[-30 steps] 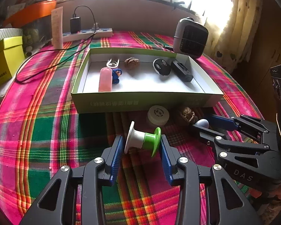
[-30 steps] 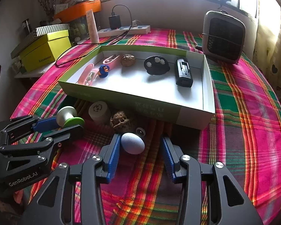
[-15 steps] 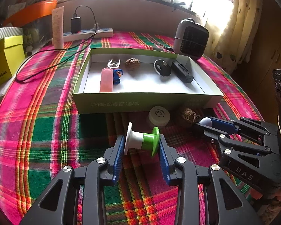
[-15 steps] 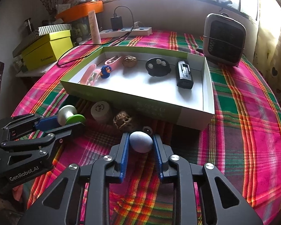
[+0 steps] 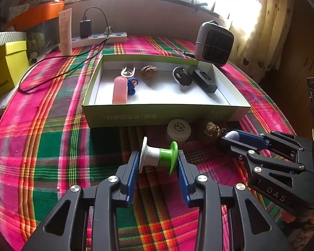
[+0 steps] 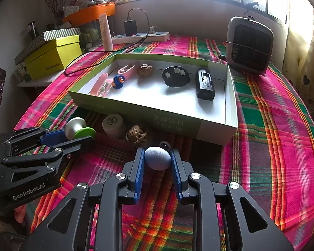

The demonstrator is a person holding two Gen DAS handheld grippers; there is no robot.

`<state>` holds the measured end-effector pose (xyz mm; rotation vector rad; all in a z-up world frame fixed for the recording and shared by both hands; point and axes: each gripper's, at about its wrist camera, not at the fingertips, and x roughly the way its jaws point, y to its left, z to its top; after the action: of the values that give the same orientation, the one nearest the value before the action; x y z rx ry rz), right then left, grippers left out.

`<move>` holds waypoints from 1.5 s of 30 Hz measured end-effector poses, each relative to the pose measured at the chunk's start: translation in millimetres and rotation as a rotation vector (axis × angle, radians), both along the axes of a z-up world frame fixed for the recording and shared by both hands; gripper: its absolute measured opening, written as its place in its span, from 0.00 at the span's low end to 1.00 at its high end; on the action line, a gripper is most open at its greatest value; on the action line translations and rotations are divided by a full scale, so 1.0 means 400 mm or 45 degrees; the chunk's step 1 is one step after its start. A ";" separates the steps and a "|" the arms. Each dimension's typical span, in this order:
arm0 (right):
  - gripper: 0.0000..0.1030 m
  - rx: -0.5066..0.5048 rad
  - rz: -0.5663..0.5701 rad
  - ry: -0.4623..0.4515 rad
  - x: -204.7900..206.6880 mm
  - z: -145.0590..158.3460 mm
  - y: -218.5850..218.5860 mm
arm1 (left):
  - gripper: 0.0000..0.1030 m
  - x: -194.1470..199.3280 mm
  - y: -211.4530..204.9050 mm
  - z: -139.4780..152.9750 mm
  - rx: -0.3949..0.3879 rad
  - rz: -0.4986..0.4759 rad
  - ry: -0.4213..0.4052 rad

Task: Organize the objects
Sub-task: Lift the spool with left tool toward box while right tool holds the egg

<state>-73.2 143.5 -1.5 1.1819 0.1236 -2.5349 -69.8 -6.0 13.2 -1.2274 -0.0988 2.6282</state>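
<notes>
One white-and-green spool [image 5: 158,156] lies on its side on the plaid tablecloth [image 5: 52,146], pinched end to end by the left gripper [image 5: 158,163]. Beside it, the right gripper [image 6: 157,163] squeezes one pale blue egg [image 6: 158,158]. Just past them lie one white cap [image 6: 113,123], one carved nut [image 6: 136,135] and one small ring [image 6: 165,145]. The green box [image 6: 232,96] behind holds six items.
</notes>
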 end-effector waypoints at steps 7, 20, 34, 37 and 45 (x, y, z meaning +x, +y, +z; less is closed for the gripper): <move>0.25 -0.004 -0.002 0.003 0.001 0.003 0.003 | 0.32 0.003 0.001 0.009 -0.001 0.004 0.013; 0.25 -0.016 -0.008 0.028 0.008 0.023 0.011 | 0.32 0.010 0.003 0.034 -0.004 0.010 0.043; 0.25 -0.031 -0.007 0.070 -0.002 0.059 0.015 | 0.32 0.000 0.011 0.077 -0.016 -0.002 0.089; 0.25 -0.027 -0.002 0.083 -0.006 0.069 0.014 | 0.32 -0.006 0.010 0.084 -0.011 -0.003 0.098; 0.25 -0.027 -0.001 0.100 -0.024 0.083 0.012 | 0.32 -0.028 0.015 0.097 -0.014 -0.012 0.113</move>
<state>-82.7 148.5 31.6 1.0745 0.1154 -2.5776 -81.0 0.2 52.2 -1.1096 -0.0632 2.6736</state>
